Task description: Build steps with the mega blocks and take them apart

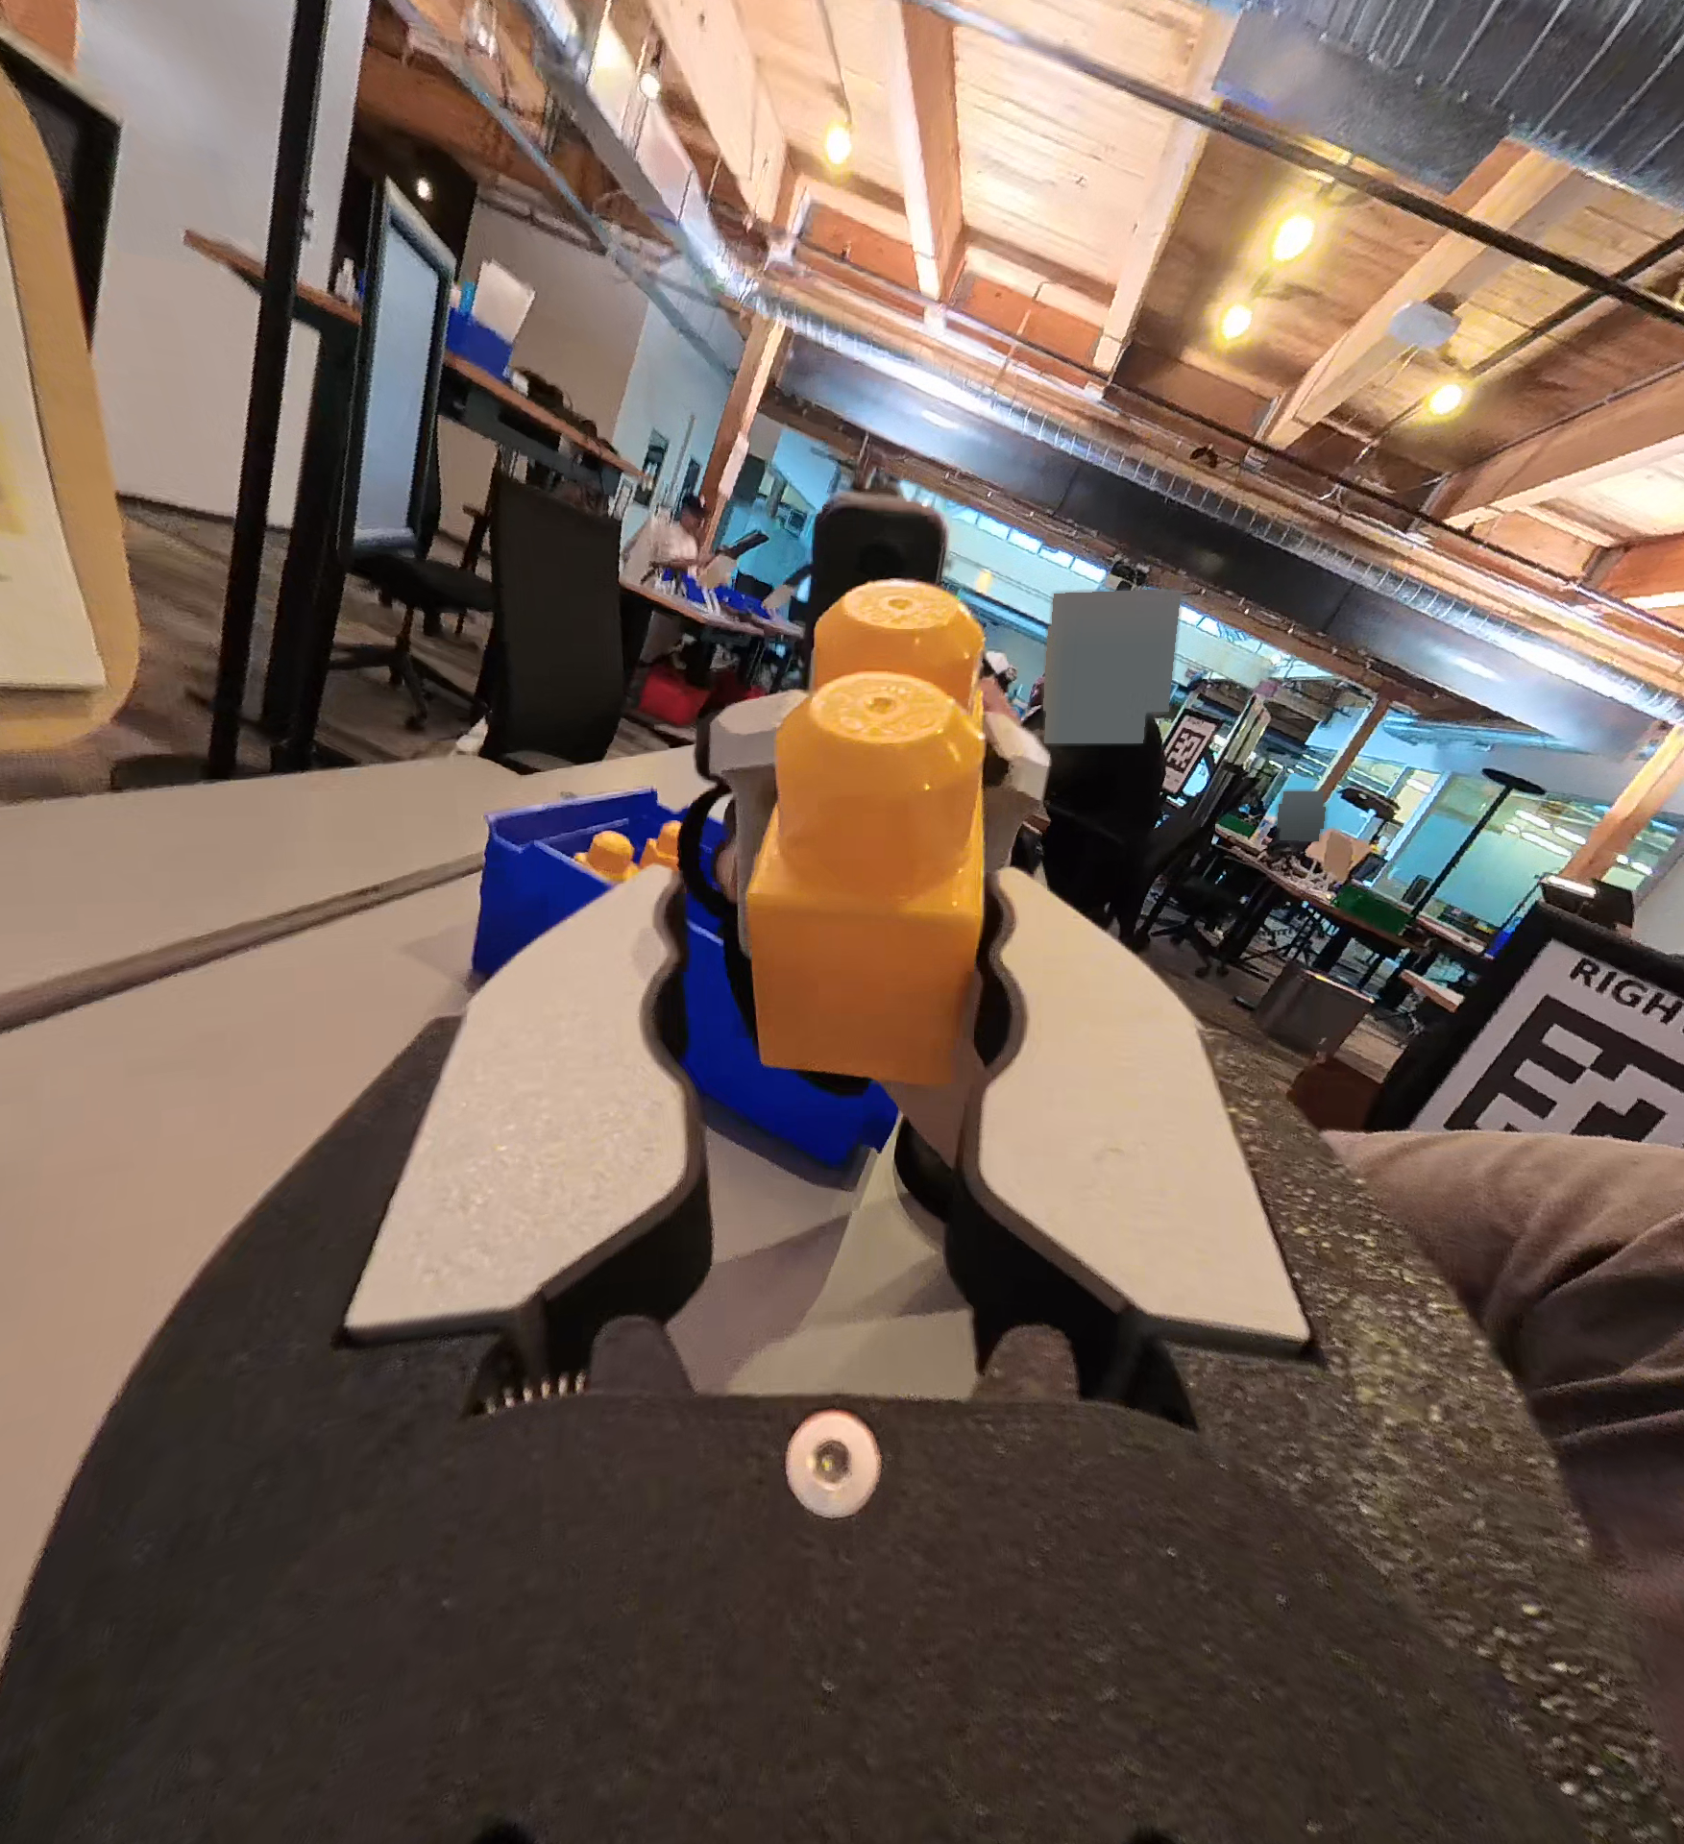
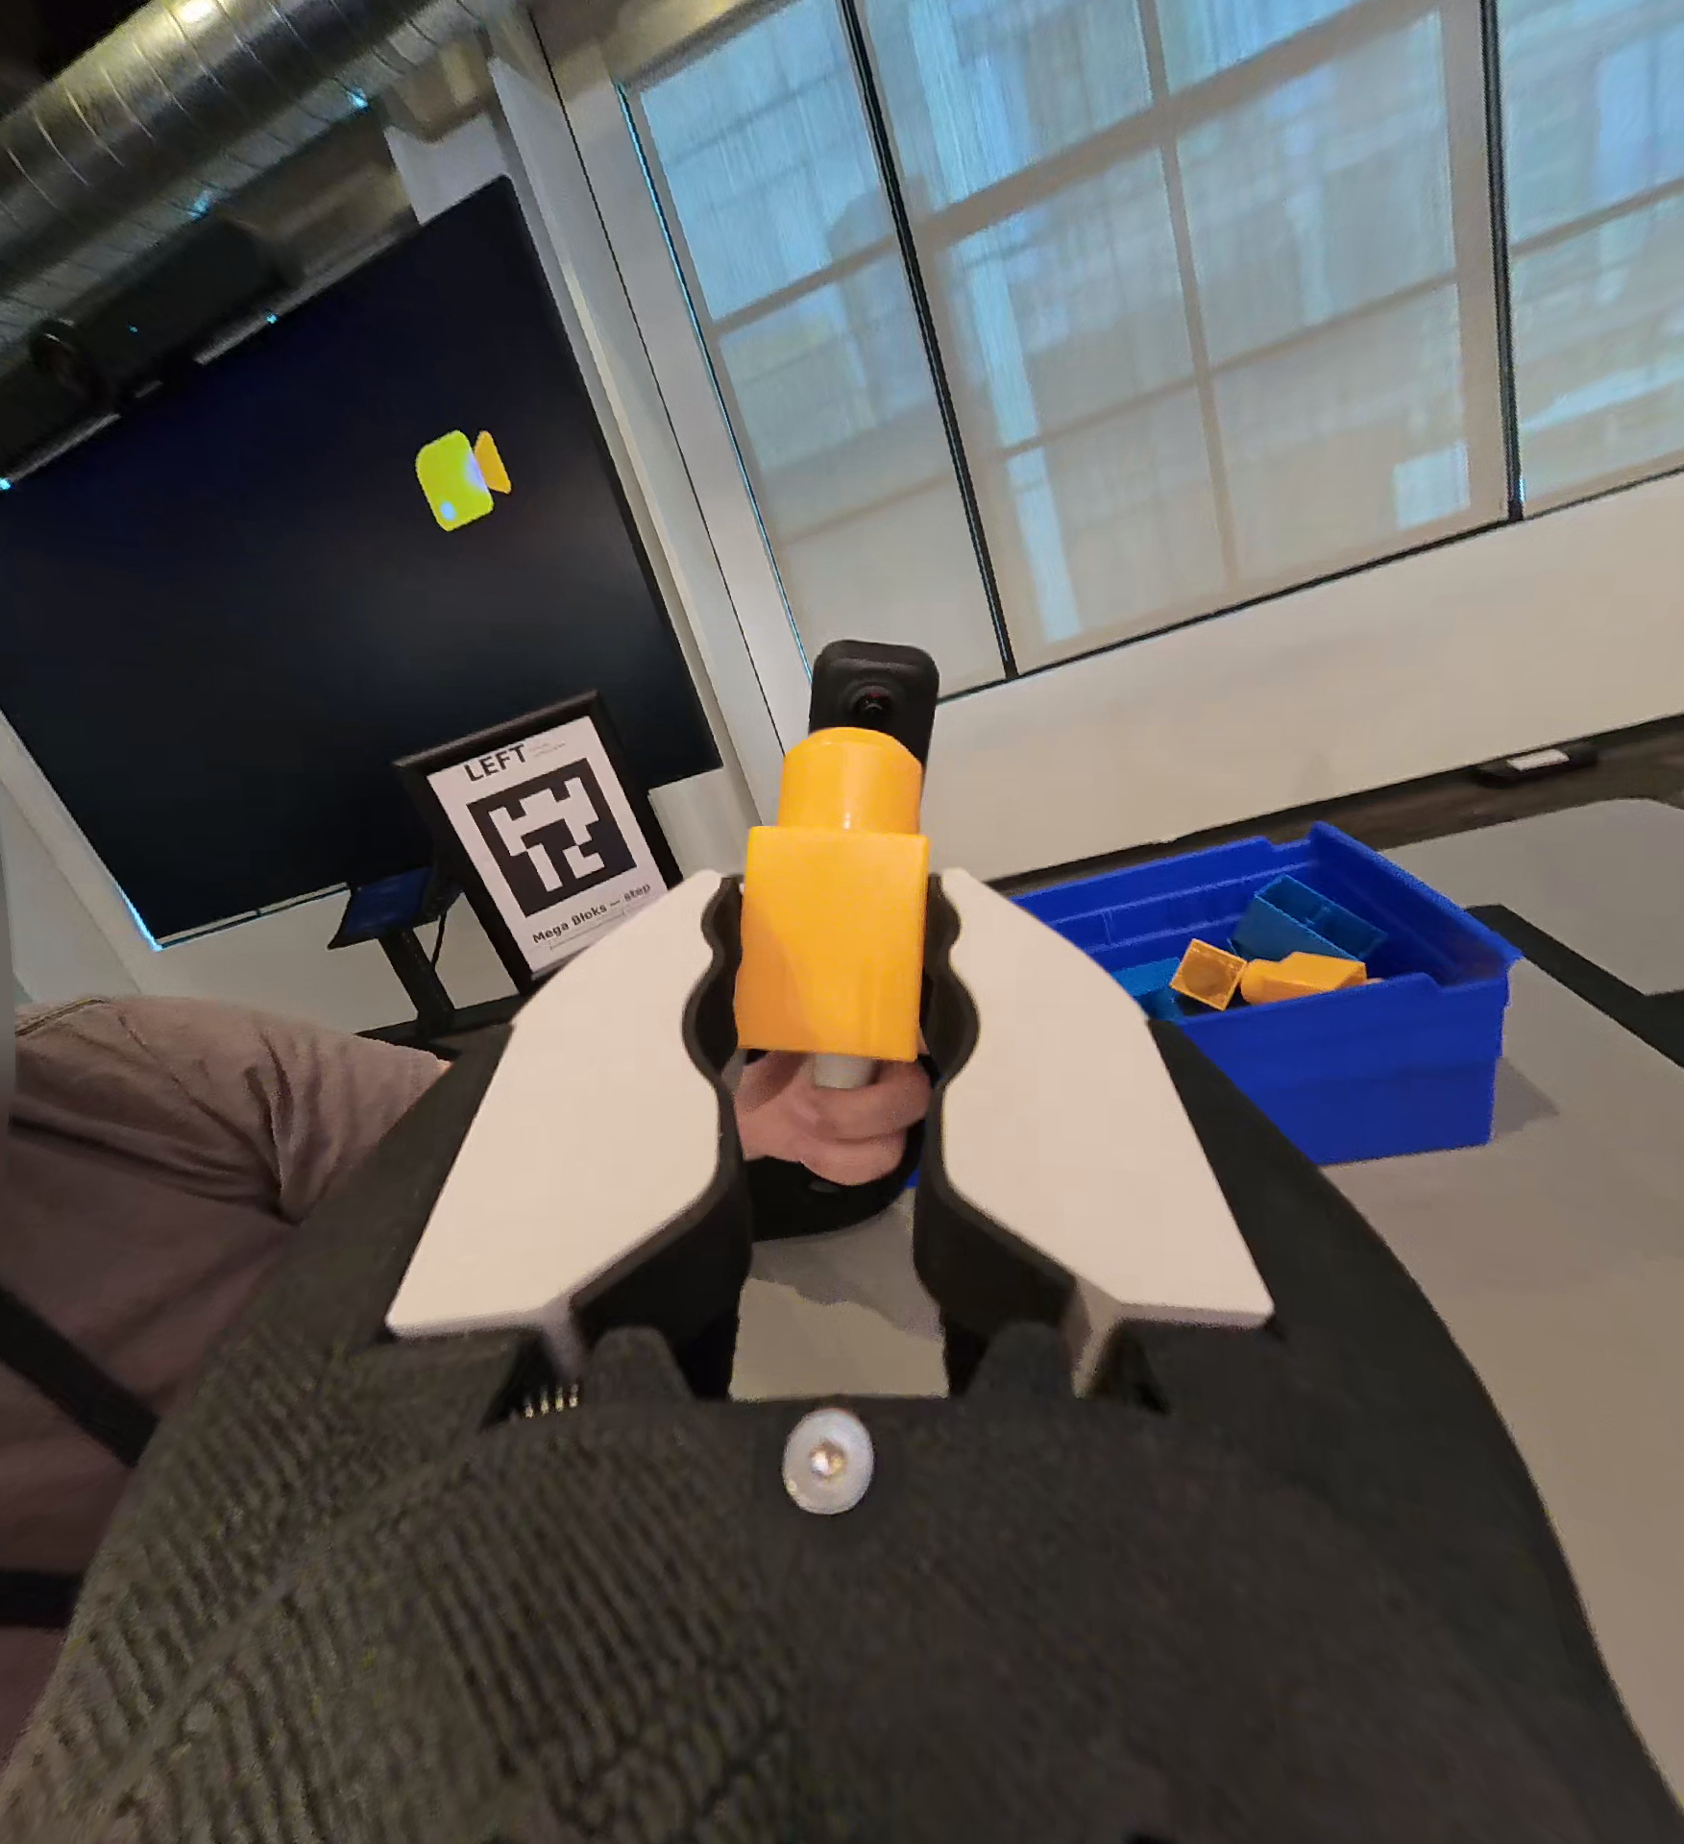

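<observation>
Left wrist view took in a grey counter (image 1: 169,998) across the lower left of the frame, smooth and matte, with a dark seam running over it. At centre frame a blue plastic bin (image 1: 558,898) with ribbed walls sat on the counter, largely blocked by the left gripper (image 1: 833,958) and its load; two small orange studs of blocks showed over its rim. A framed black-and-white marker sign (image 1: 1616,1058) stood at the right edge, and a brown sleeve (image 1: 1566,1347) filled the lower right.

The left gripper, with pale grey wavy-edged fingers on a black textured body, was closed narrowly around an orange mega block (image 1: 867,948): a glossy two-stud brick, studs pointing up and away. Beyond it the far gripper's grey fingertips and black camera pressed against the same block.

In the right wrist view, the counter (image 2: 1516,1297) filled the lower right and the bin (image 2: 1367,1058) sat at centre right, holding loose blue and orange blocks (image 2: 1297,973) tipped on their sides. A dark screen and another marker sign (image 2: 548,828) stood at upper and centre left. The right gripper (image 2: 833,948) was clamped on the orange block (image 2: 833,938), a rounded stud topping its square body. A hand (image 2: 838,1118) was partly hidden below the block.
</observation>
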### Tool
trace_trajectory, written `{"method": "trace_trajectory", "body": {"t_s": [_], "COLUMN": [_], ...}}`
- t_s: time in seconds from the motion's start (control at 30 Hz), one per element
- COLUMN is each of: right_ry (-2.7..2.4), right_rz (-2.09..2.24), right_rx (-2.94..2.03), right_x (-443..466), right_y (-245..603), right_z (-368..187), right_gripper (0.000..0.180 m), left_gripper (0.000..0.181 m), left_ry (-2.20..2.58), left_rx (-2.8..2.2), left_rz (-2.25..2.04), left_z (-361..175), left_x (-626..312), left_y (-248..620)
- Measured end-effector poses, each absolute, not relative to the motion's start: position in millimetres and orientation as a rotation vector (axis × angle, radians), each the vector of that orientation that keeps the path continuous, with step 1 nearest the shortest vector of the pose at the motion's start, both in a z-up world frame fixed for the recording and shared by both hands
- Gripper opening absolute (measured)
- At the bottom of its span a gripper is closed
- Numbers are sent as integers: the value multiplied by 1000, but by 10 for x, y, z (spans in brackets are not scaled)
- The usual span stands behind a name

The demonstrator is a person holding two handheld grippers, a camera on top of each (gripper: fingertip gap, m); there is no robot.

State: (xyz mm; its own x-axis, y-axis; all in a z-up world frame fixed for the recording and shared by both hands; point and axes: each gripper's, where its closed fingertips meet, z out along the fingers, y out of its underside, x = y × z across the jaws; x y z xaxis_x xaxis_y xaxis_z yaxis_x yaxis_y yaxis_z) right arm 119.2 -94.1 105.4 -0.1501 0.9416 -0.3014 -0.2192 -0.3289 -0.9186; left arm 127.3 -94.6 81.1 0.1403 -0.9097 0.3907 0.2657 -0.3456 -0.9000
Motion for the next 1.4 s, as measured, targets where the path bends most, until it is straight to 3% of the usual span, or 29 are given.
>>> {"method": "trace_trajectory", "body": {"t_s": [0.17,0.53,1.4], "right_ry": [-952,-1031,-1059], "right_rz": [1628,1549,1450], "right_rx": [-1066,-830,-828], "right_x": [1236,1327,1289], "right_y": [-1044,-1326,-1335], "right_z": [1144,1286,1275], "right_gripper": [36,36,36], "left_gripper": [39,37,37], "left_ry": [741,862,873], "left_rx": [-1242,-1172,-1199], "left_rz": [-1311,-1207,-1231], "left_z": [961,1048,1015], "left_x": [1253,1305,1318], "left_y": [-1062,-1305,-1314]}}
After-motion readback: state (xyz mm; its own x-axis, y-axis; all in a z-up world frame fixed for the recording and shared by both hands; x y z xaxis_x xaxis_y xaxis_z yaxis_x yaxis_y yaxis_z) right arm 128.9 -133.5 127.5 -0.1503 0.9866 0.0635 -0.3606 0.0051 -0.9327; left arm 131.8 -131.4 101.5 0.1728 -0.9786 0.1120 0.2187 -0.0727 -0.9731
